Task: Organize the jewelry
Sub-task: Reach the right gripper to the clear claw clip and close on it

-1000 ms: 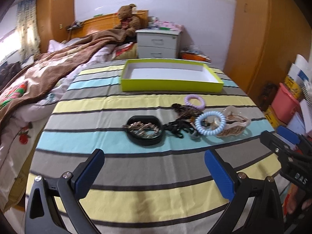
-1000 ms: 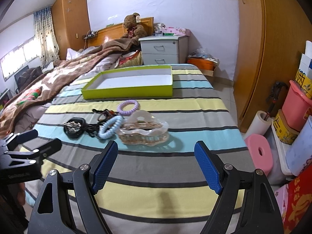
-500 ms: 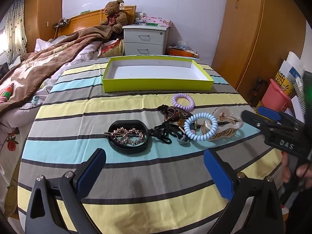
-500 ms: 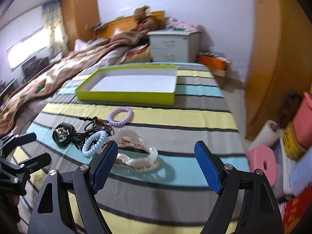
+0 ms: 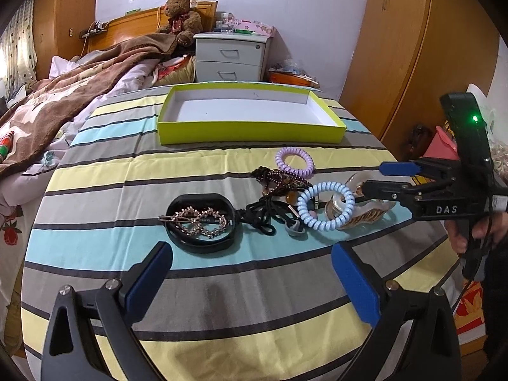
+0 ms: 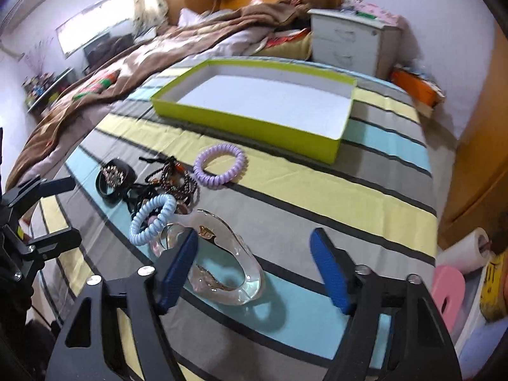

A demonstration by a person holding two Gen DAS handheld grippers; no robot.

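Note:
A pile of jewelry lies on the striped tablecloth: a black bangle [image 5: 201, 222] with a rhinestone clip, black cords, a brown bead bracelet [image 5: 279, 178], a blue coil band [image 5: 325, 204], a purple coil band [image 5: 294, 162] and a clear hair claw [image 6: 219, 263]. An empty yellow-green box [image 5: 250, 133] stands behind them. My left gripper [image 5: 254, 273] is open in front of the bangle. My right gripper [image 6: 254, 266] is open, low over the clear hair claw; it also shows in the left wrist view [image 5: 377, 177].
The table [image 5: 222, 324] drops off at the right to a pink bin [image 5: 443, 146] and a paper roll [image 6: 466, 250] on the floor. A bed with a brown blanket [image 5: 63, 95] is at the left, a white nightstand [image 5: 231, 57] behind.
My right gripper has moved forward and down to the clear hair claw and tilted. My left gripper has come a little closer to the bangle. The jewelry has not moved.

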